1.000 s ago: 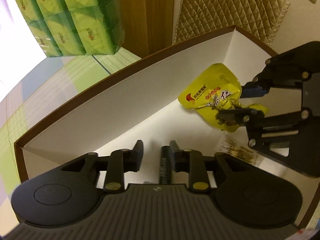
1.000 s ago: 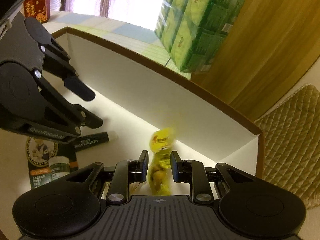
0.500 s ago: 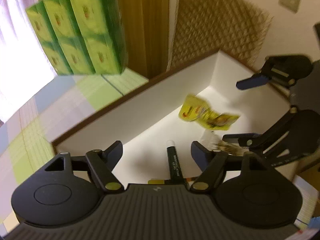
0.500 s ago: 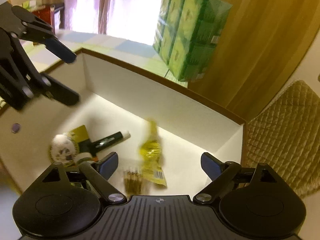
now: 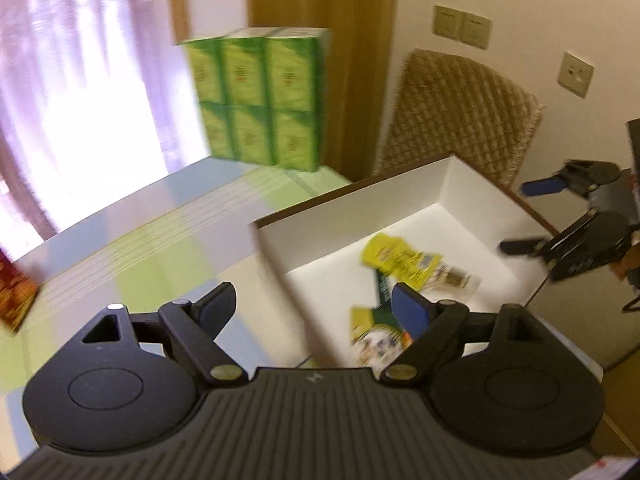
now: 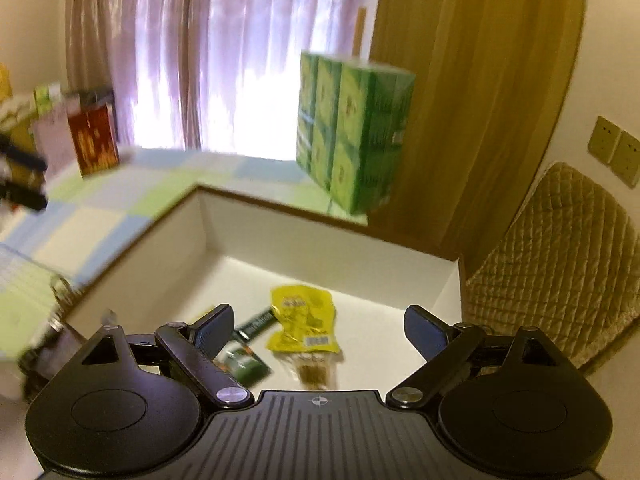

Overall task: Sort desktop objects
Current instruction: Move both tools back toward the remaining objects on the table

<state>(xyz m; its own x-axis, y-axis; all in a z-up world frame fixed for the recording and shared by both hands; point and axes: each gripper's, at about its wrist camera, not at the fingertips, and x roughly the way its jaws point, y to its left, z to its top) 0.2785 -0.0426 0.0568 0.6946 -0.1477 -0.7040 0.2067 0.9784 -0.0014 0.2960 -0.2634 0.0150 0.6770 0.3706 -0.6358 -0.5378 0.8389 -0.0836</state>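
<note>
- Left gripper (image 5: pixel 316 307): jaws opening wide, nothing held.
- Right gripper (image 6: pixel 319 329): fingers spread wide, nothing held.
- Yellow snack packet (image 6: pixel 303 318): laid inside the white box (image 6: pixel 328 246), beside a black marker (image 6: pixel 256 325).
- Risk: the box wall may be clipped on re-entry.

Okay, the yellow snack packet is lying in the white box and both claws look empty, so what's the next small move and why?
Probably swing the left claw, jaws opening and empty, toward the red box on the checked tablecloth. It lies outside the white box, while the yellow snack packet already rests inside, and the right claw hangs open above it.
</note>
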